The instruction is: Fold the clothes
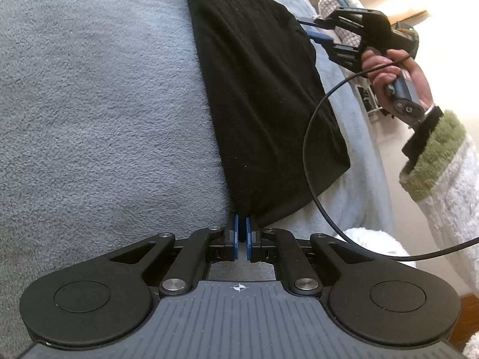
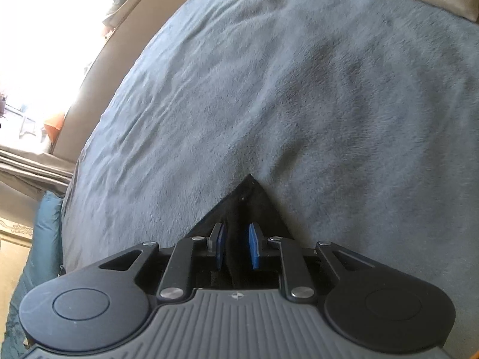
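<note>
Fingers of left gripper (image 1: pixel 242 233) pinched on near corner of black garment (image 1: pixel 257 89); long axis runs toward 12 o'clock over grey blanket (image 1: pixel 98 104); right gripper (image 2: pixel 238 245) narrow gap, straddling far corner, 1 o'clock

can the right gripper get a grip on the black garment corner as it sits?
Probably yes: the right gripper is open, blue pads either side of the black fabric garment's corner on the grey fleece blanket; nothing blocks it.
</note>
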`<move>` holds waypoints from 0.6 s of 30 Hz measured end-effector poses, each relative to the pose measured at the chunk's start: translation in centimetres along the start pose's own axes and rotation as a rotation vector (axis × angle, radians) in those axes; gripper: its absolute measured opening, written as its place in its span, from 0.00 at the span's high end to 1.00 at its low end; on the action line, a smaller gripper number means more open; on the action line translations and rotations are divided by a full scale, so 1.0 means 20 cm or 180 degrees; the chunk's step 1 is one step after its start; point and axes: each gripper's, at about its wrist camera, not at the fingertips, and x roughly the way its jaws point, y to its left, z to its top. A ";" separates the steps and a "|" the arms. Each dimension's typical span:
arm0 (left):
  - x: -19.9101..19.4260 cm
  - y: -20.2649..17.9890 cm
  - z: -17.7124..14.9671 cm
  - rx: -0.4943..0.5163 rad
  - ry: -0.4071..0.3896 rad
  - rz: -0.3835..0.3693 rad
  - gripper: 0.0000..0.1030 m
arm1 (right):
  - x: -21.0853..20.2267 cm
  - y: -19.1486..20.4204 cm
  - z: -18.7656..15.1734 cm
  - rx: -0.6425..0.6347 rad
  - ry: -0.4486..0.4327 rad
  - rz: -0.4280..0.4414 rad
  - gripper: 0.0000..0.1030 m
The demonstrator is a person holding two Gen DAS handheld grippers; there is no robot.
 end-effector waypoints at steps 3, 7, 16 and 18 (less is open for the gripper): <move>-0.01 0.02 -0.01 -0.0008 0.0005 -0.0040 0.95 | 0.04 0.01 0.01 -0.0024 0.0034 -0.0047 0.82; -0.05 0.02 -0.05 -0.0009 -0.0003 -0.0050 0.95 | 0.05 0.04 0.00 -0.0139 -0.0034 -0.0099 0.99; -0.08 -0.01 -0.14 -0.0003 -0.0001 -0.0023 0.95 | 0.02 0.14 -0.02 -0.0831 -0.0438 -0.0367 0.99; -0.08 -0.02 -0.15 -0.0004 -0.0003 -0.0016 0.95 | 0.05 0.14 -0.02 -0.0945 -0.0493 -0.0470 0.99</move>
